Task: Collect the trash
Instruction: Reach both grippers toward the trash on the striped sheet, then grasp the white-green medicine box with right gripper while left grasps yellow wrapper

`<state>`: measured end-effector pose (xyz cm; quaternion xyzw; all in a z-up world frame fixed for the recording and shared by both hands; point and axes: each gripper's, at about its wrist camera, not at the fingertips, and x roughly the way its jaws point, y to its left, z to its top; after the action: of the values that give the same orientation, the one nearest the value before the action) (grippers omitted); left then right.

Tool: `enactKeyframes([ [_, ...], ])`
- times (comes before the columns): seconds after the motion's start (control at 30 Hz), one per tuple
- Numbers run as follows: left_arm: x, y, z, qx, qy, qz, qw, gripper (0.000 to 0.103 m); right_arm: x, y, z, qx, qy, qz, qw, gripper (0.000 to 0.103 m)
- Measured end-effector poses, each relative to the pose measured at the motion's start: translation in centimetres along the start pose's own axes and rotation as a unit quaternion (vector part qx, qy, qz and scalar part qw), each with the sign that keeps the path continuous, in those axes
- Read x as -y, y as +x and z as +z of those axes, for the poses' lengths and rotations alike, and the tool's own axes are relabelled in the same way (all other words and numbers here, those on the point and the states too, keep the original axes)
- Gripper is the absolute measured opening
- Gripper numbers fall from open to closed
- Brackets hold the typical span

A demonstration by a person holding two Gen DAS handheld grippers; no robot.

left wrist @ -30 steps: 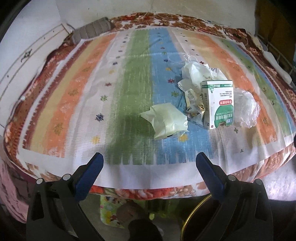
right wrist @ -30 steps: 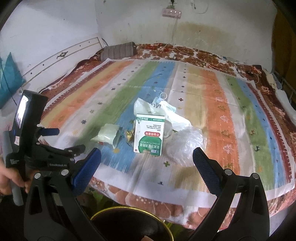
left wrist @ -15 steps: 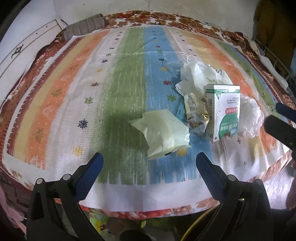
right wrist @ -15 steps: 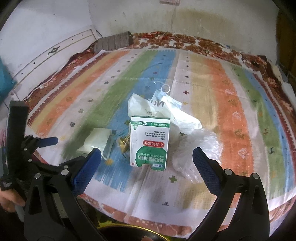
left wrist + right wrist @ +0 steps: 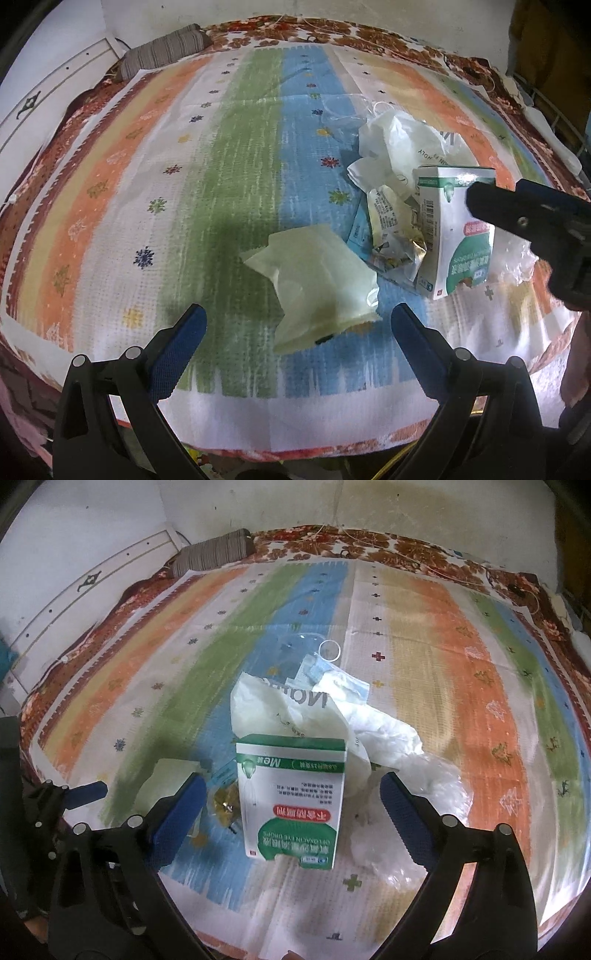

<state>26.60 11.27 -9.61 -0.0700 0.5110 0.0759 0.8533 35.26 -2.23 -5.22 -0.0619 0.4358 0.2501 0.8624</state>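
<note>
A pile of trash lies on the striped bed cover [image 5: 229, 155]. A green and white carton [image 5: 291, 797] stands between the blue pads of my right gripper [image 5: 291, 805], whose jaws are closing but still clear of the carton's sides. A pale yellow crumpled bag [image 5: 317, 291] lies just ahead of my left gripper [image 5: 297, 345], which is open with nothing between its fingers. A foil wrapper [image 5: 395, 229], a white plastic bag [image 5: 402, 147] and a clear plastic bag [image 5: 421, 797] lie around the carton [image 5: 454, 236]. My right gripper [image 5: 532, 221] shows at the right edge of the left wrist view.
A striped pillow [image 5: 214, 554] lies at the bed's far left corner by the white wall. A clear ring [image 5: 329, 651] and a blue face mask [image 5: 332, 683] lie beyond the white bag. The bed's near edge [image 5: 295, 417] drops off below the grippers.
Both grippers have come down and forward toward the trash. The carton now sits between the right gripper's pads, and the right gripper has entered the left wrist view.
</note>
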Motion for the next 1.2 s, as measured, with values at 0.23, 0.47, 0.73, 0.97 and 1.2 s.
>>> enactKeyframes([
  [0.23, 0.1, 1.1, 0.7, 0.002, -0.002, 0.013, 0.9999, 0.094, -0.2, 1.9, 0.3, -0.018, 0.003, 0.002, 1.000, 0.072],
  [0.47, 0.3, 1.6, 1.1, -0.009, 0.003, 0.006, 0.9999, 0.053, -0.9, 2.3, 0.3, -0.019, -0.017, -0.021, 0.999, 0.037],
  [0.73, -1.0, 0.5, 1.4, -0.007, -0.033, 0.001, 0.9994, 0.045, 0.4, 1.6, 0.2, -0.024, 0.008, -0.018, 1.000, 0.025],
  [0.97, -1.3, 0.4, 1.6, -0.010, -0.036, -0.012, 0.9992, 0.045, -0.4, 0.6, 0.6, -0.010, 0.006, -0.013, 1.000, 0.060],
  [1.2, -0.5, 0.6, 1.4, -0.012, -0.010, -0.010, 0.9998, 0.045, -2.4, 2.0, 1.1, -0.013, -0.015, -0.047, 0.999, 0.071],
])
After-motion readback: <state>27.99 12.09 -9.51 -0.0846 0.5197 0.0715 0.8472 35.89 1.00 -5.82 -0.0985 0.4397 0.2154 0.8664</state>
